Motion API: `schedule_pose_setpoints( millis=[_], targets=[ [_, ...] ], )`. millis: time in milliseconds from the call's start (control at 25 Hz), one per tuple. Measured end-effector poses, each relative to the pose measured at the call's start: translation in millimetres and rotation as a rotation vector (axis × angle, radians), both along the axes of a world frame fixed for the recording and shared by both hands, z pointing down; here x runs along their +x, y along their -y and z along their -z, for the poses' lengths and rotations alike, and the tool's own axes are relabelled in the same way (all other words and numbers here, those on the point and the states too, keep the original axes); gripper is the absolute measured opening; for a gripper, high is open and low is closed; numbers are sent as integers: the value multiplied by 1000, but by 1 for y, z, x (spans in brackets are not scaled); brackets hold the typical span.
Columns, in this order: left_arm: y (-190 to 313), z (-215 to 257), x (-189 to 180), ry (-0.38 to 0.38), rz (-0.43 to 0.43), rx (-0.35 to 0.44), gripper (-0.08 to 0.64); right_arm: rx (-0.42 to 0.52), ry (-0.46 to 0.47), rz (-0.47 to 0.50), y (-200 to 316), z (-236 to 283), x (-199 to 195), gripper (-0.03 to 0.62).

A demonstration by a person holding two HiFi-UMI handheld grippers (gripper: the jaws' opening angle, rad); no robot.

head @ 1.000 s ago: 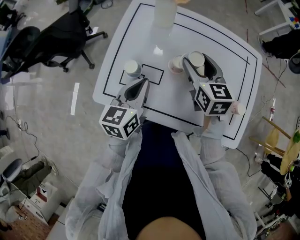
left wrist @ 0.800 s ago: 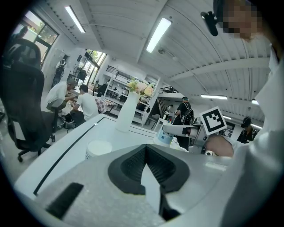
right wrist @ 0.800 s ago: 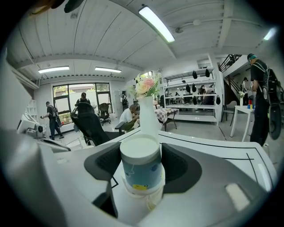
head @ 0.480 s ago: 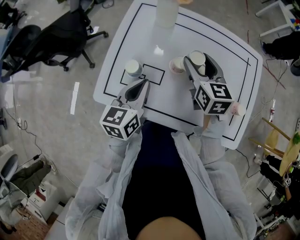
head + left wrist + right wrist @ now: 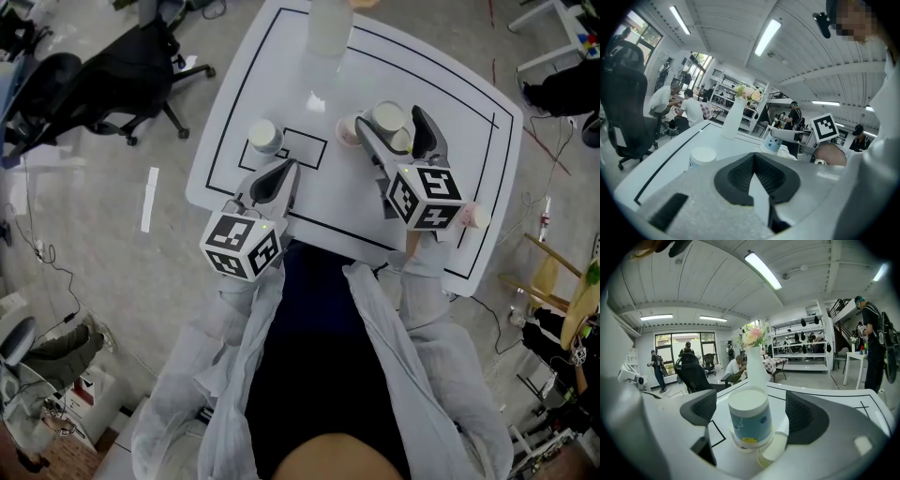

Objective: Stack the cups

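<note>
Cup [image 5: 749,422] stands between opening right tongs [image 5: 751,410], touching neither side.

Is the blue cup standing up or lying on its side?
Standing up. The blue cup stands straight, flat end up, between the right gripper's opening jaws, which don't touch it.

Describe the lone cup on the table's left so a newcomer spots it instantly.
On the white table, find the small black rectangle ahead of the left tongs. The cup stands at its left end, alone; the other cups cluster rightward.
</note>
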State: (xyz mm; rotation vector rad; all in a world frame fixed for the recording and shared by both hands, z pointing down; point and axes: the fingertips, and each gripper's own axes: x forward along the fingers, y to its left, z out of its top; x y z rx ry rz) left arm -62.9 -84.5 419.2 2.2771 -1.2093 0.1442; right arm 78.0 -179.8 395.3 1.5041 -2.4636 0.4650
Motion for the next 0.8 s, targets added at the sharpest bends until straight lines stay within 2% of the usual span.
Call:
schedule_pose_setpoints(
  millis=[360,800],
  targets=[
    [-6,6,16,-10,-47,14,3,22,10,-13,-19,12,11,460],
    [-17,10,62,-20,-193,21,2,42,9,-125,-57,23,56,460]
  ],
)
